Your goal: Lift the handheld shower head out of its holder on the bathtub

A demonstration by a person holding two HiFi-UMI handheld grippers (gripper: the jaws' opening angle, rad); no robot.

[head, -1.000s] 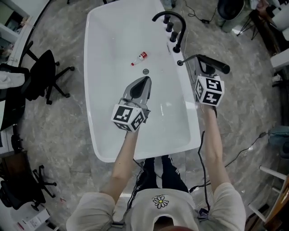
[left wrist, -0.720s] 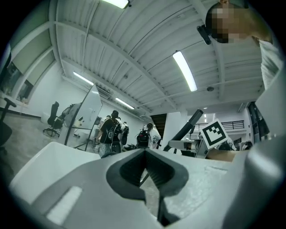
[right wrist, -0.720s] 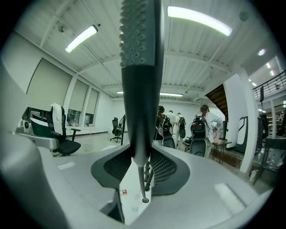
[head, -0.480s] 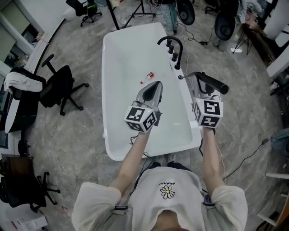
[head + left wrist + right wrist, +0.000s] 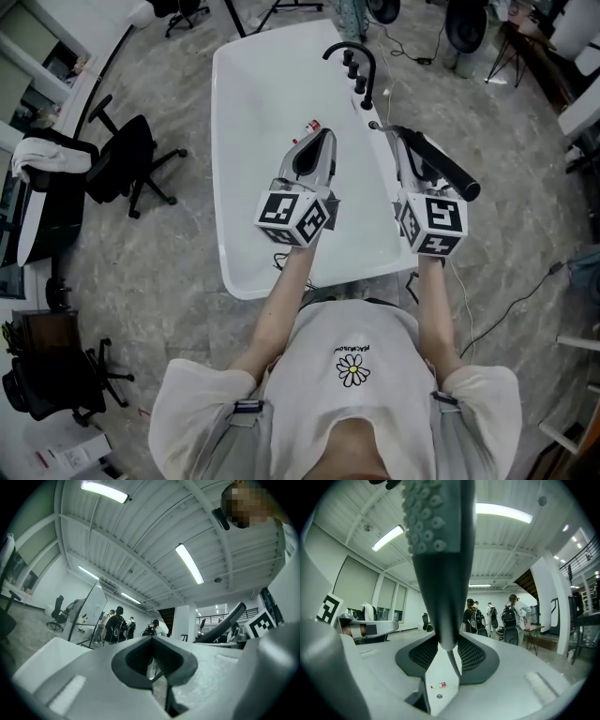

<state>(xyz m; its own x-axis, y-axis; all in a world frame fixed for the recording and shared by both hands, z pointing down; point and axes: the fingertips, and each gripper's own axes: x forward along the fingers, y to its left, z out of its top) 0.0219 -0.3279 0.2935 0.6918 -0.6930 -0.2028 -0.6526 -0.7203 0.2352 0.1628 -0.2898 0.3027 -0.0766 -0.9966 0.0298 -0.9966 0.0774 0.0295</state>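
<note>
Over the bathtub (image 5: 251, 122) rim, the right gripper (image 5: 405, 161) clamps the shower head (image 5: 442, 171) aloft; left gripper (image 5: 317, 145) pinched shut, empty. Risk: that long head could lever sideways and slip the grip.

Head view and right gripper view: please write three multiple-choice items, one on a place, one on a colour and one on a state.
1. The small bottle lies: A inside the bathtub; B on its rim; C outside it.
2. The shower head is: A white; B red; C black.
3. The right tool is: A open, empty; B shut on the shower head; C shut, empty.
Key: A, it lies on the white tub bottom; C, it shows black in the head view; B, the jaws clamp its handle.
</note>
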